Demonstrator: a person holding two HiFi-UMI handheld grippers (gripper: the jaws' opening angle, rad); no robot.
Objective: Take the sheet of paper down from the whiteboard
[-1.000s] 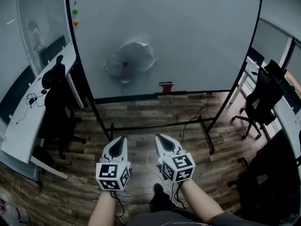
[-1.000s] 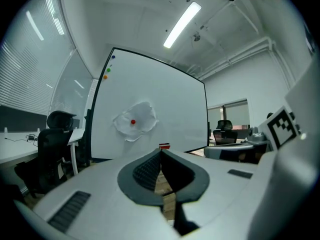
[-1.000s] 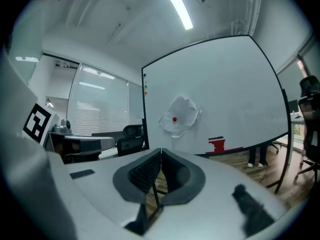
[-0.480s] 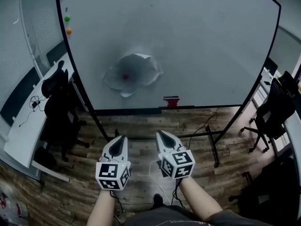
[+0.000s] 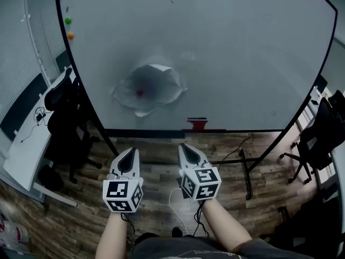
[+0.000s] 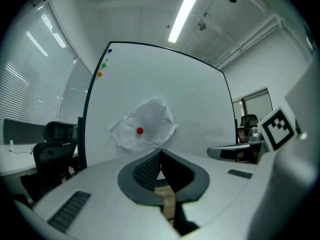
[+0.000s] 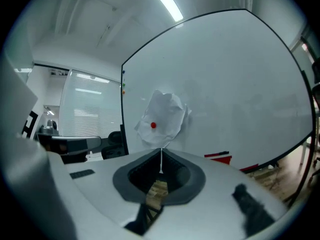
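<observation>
Sheet of paper (image 5: 148,88), pinned to the whiteboard (image 5: 242,53), lay well ahead of left gripper (image 5: 129,152) (marginally nearer) and right gripper (image 5: 184,147); both jaw pairs were closed, empty.

The whiteboard (image 5: 242,58) carries a crumpled sheet of paper (image 5: 161,82) under a red magnet (image 5: 140,93).
</observation>
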